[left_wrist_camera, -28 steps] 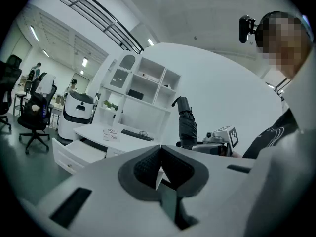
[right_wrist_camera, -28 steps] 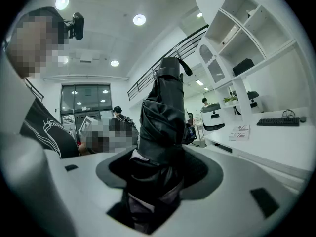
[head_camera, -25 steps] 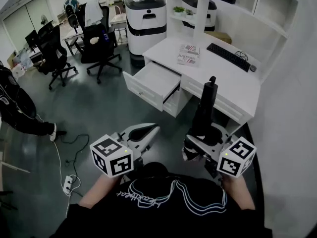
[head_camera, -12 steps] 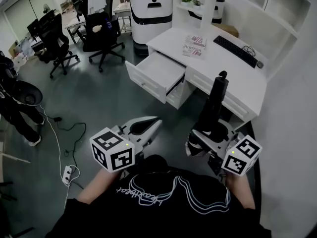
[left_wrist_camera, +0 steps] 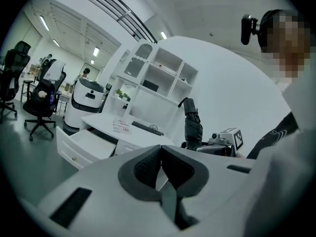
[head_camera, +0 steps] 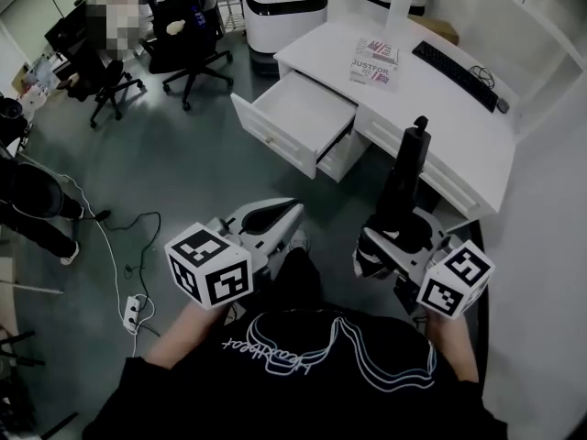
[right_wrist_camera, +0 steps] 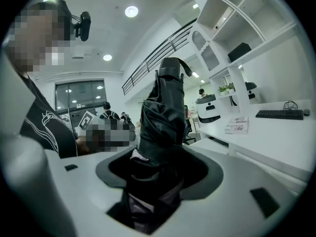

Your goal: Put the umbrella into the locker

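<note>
The right hand-held gripper (right_wrist_camera: 160,163) is clamped on a folded black umbrella (right_wrist_camera: 163,115). The bundled fabric fills the gap between its jaws, and the umbrella stands nearly upright out of them with its strap end at the top. The left hand-held gripper (left_wrist_camera: 160,157) is closed on nothing, its two ribbed pads (left_wrist_camera: 145,168) pressed together. It is held level with the right one, off to that one's left, with a clear gap between them. Each carries a cube of black-and-white square markers at its rear, close to the person's chest. The person's dark shirt (head_camera: 321,356) bears a pale looping script that I cannot read.

Just ahead of the right hand-held gripper, past the umbrella's top, runs a white tabletop (head_camera: 445,140). On it, further out, lies a booklet (head_camera: 372,62) whose cover reads "JUSTFOR" in large letters; the smaller print below is too small to read. A black keyboard (head_camera: 459,73) lies to the booklet's right.

Ahead of the left hand-held gripper a white drawer (head_camera: 298,122) stands pulled open under that tabletop. Further out are a white machine (head_camera: 284,3) with a black band and several black office chairs (head_camera: 188,49). Down to the left of the left hand-held gripper, a white power strip (head_camera: 138,312) and its cable lie on the grey floor (head_camera: 183,168).
</note>
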### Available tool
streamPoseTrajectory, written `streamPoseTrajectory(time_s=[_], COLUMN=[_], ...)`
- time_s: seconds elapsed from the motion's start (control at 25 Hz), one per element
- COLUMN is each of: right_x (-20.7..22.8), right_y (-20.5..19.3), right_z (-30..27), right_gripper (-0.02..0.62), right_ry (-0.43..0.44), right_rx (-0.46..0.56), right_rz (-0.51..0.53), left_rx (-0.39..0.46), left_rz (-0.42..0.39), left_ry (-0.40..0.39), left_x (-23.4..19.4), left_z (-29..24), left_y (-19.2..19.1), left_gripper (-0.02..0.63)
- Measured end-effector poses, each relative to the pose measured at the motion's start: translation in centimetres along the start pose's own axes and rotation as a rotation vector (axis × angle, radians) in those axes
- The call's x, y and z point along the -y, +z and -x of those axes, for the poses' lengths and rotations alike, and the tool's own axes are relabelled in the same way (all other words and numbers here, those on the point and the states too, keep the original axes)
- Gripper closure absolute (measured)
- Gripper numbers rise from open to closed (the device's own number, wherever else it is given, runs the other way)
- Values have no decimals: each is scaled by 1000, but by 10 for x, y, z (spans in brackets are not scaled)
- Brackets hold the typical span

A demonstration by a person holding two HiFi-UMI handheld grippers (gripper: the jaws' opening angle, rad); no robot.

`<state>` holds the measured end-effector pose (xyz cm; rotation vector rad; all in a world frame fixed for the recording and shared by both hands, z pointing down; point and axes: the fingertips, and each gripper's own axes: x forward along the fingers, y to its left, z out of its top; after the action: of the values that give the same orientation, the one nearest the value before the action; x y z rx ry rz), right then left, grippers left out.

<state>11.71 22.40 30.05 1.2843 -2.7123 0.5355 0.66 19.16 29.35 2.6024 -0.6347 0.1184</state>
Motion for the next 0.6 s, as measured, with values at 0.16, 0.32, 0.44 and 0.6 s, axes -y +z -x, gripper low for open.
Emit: streamPoseTrajectory(time_s=[0.16, 0.32, 0.44, 0.6], right_x=[31, 72, 104, 142], right_y=[6, 17, 24, 28], right_z=[-30, -72, -111, -167], right_gripper=[330, 330, 330, 330], right_ry=[-16, -34, -38, -23], right_rx=[-25, -67, -101, -150], right_rz=[-29, -54, -70, -82], left_rx=[-23, -37, -45, -59], left_rz=[25, 47, 74, 119], left_ry=[-14, -5, 10, 21], left_x=[-37, -91, -138, -197], left_z=[-30, -62, -85, -110], left_y=[15, 38, 51, 60], left_gripper=[601, 601, 601, 601])
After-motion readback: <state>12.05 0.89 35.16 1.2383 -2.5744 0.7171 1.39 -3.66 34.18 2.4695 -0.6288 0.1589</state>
